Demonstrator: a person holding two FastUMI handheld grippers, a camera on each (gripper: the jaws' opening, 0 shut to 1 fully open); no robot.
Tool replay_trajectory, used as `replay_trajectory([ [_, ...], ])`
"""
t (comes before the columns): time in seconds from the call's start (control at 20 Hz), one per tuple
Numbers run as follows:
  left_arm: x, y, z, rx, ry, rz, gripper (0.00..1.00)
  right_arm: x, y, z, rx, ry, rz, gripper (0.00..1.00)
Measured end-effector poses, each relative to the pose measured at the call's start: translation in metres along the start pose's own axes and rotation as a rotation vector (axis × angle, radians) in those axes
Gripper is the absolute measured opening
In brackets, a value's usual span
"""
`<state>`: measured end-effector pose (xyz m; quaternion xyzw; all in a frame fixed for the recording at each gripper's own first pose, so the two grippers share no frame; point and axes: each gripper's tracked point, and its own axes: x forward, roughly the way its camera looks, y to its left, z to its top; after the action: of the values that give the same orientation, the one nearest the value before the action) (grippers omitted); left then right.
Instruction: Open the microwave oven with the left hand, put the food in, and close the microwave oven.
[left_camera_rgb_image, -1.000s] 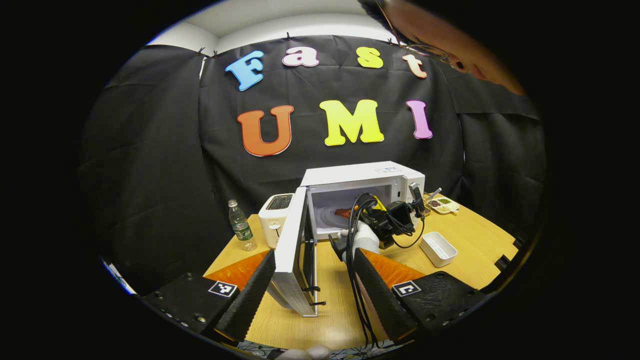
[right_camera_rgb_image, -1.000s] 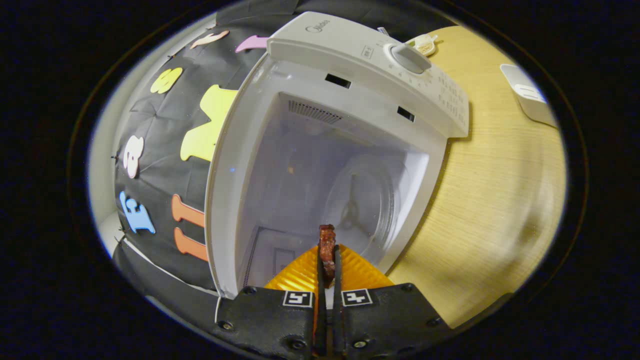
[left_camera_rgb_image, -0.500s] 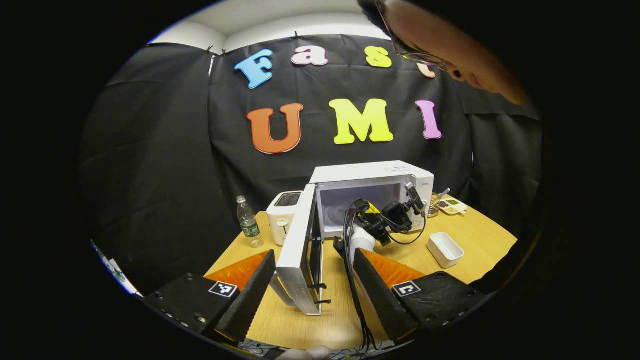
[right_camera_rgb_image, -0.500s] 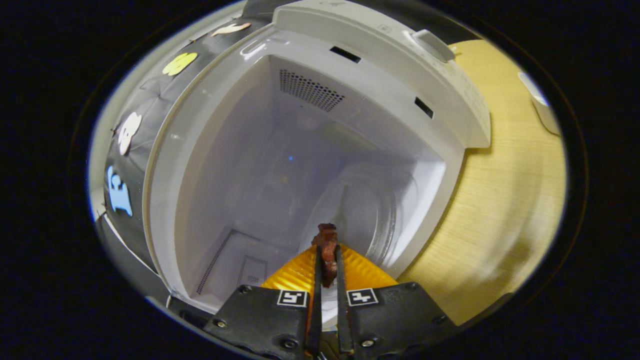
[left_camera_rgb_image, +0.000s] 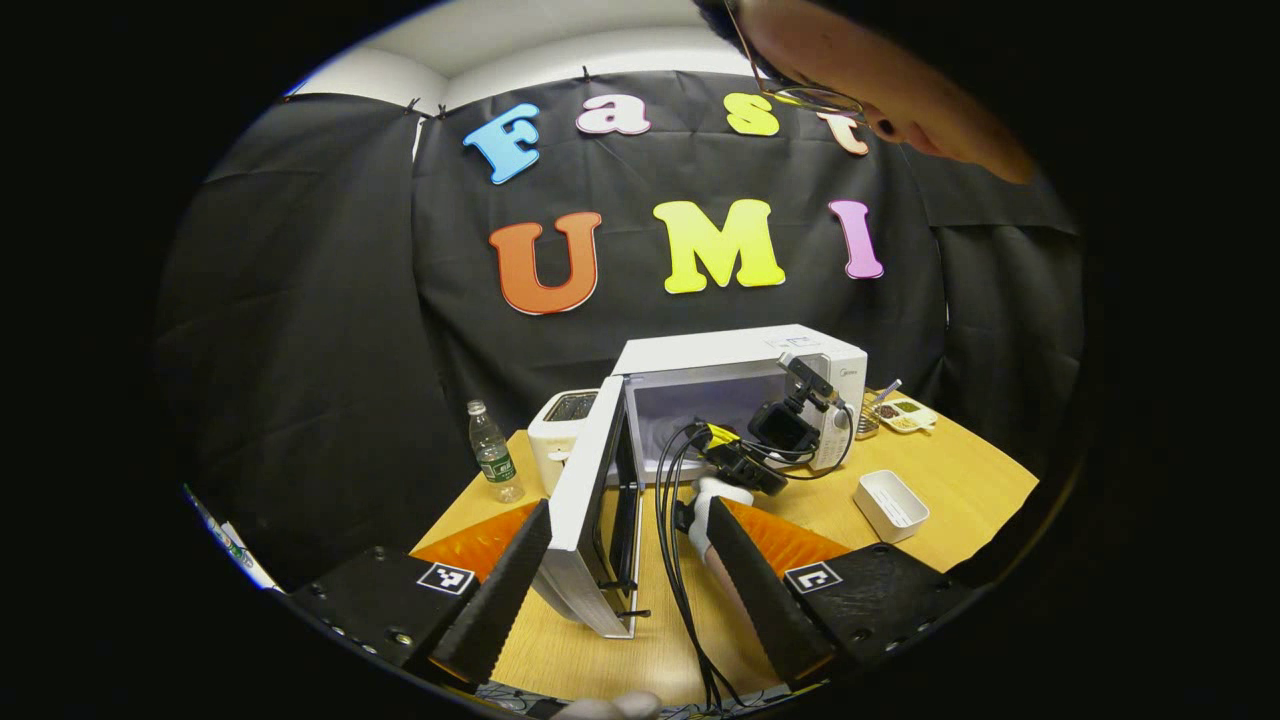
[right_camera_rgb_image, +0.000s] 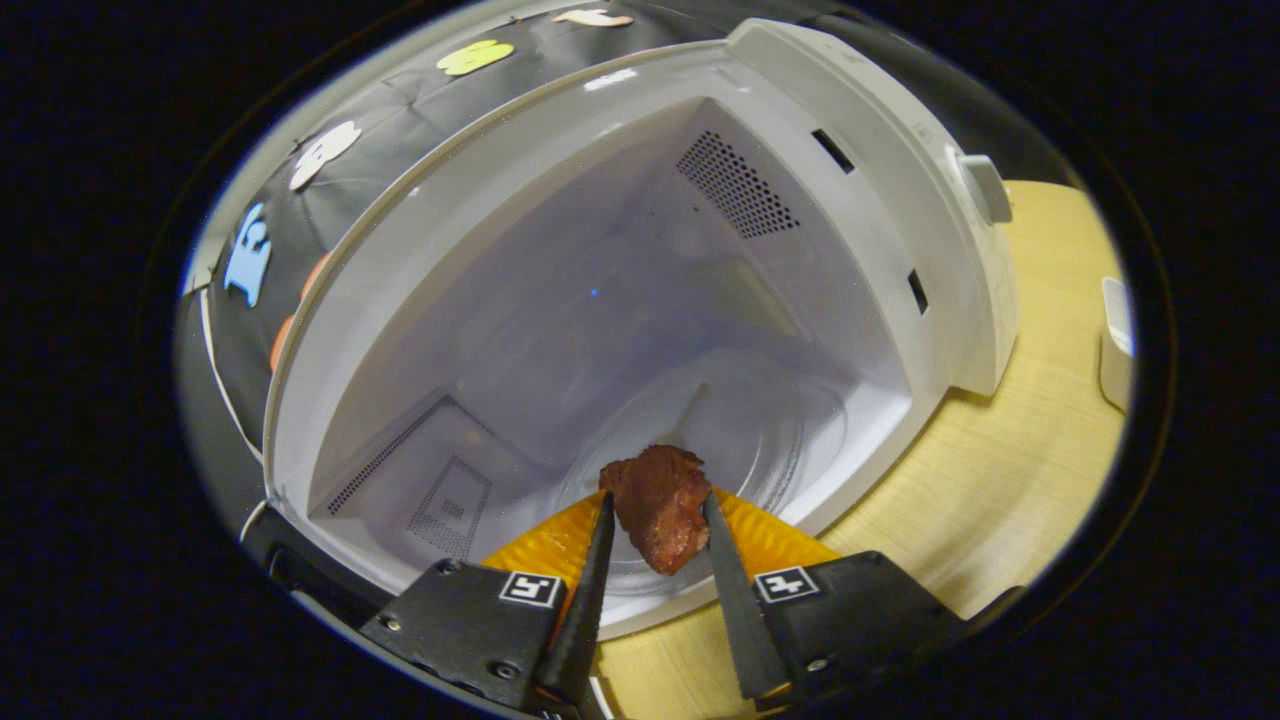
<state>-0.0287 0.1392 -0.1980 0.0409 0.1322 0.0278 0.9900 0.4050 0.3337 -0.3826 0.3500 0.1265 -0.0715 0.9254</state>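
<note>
Microwave oven (left_camera_rgb_image: 745, 350): stood white on the wooden table (left_camera_rgb_image: 960, 480), cavity exposed toward the viewer in the right gripper view (right_camera_rgb_image: 620, 300).
Door (left_camera_rgb_image: 585, 500): swung wide on its left hinge, edge-on between the fingers in the left gripper view, touching neither.
Left gripper (left_camera_rgb_image: 625, 530): hung back from the oven, above the near table edge; jaws spread wide, nothing between them but the door seen farther off.
Right gripper (right_camera_rgb_image: 655, 505): reached into the mouth of the cavity, just above the glass turntable (right_camera_rgb_image: 740, 430); seen from the left gripper view (left_camera_rgb_image: 775, 430) with cables trailing toward the viewer and a white-gloved hand (left_camera_rgb_image: 715, 495) behind it.
Jaws of the right gripper: parted somewhat, one finger on each side of the food; full pressing of both could not be told.
Food (right_camera_rgb_image: 660, 505): dark reddish-brown chunk, between the right fingertips at the front edge of the turntable, inside the oven opening; resting or lifted could not be told.
Toaster (left_camera_rgb_image: 560, 425): white, just left of the oven, partly behind the door.
Bottle (left_camera_rgb_image: 493, 455): clear plastic, upright, left of the toaster.
Small white box (left_camera_rgb_image: 893, 500): on the table right of the oven, apart from it.
Compartment tray (left_camera_rgb_image: 905, 413): at the far right of the table, beside the oven.
</note>
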Motion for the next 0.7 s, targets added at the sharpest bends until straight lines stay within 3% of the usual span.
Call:
replay_trajectory([
  [0.05, 0.000, -0.001, 0.000, -0.004, 0.000, 0.000, 0.97, 0.000, 0.002, 0.005, -0.042, -0.013, 0.008, 0.73],
  [0.1, 0.001, -0.002, 0.001, -0.008, -0.001, 0.002, 0.96, -0.003, 0.004, 0.005, -0.070, -0.012, 0.014, 0.61],
  [0.15, 0.001, -0.003, 0.002, -0.010, -0.003, 0.004, 0.96, 0.000, 0.002, 0.006, -0.085, -0.009, 0.009, 0.86],
  [0.2, 0.000, -0.003, 0.003, -0.011, -0.002, 0.007, 0.96, -0.001, -0.001, 0.007, -0.107, -0.009, 0.005, 0.79],
  [0.25, 0.000, -0.003, 0.004, -0.013, -0.004, 0.008, 0.96, -0.001, -0.001, 0.008, -0.119, -0.012, 0.009, 0.92],
  [0.3, 0.000, -0.005, 0.004, -0.013, -0.008, 0.006, 0.96, -0.003, -0.001, 0.012, -0.135, -0.016, 0.005, 0.83],
  [0.4, 0.001, -0.006, 0.005, -0.010, -0.011, 0.006, 0.96, -0.004, 0.003, 0.017, -0.237, -0.042, 0.024, 0.84],
  [0.5, -0.001, -0.007, 0.008, -0.013, -0.021, 0.005, 0.96, -0.009, 0.011, 0.014, -0.205, -0.016, 0.056, 0.91],
  [0.6, -0.001, -0.006, 0.011, -0.012, -0.029, 0.012, 0.96, -0.015, 0.008, 0.018, -0.233, -0.011, 0.043, 0.89],
  [0.65, -0.001, -0.005, 0.014, -0.013, -0.035, 0.014, 0.96, -0.021, 0.012, 0.019, -0.233, -0.001, 0.061, 1.00],
  [0.7, -0.002, -0.004, 0.018, -0.014, -0.043, 0.014, 0.97, -0.030, 0.014, 0.021, -0.247, 0.010, 0.070, 1.00],
])
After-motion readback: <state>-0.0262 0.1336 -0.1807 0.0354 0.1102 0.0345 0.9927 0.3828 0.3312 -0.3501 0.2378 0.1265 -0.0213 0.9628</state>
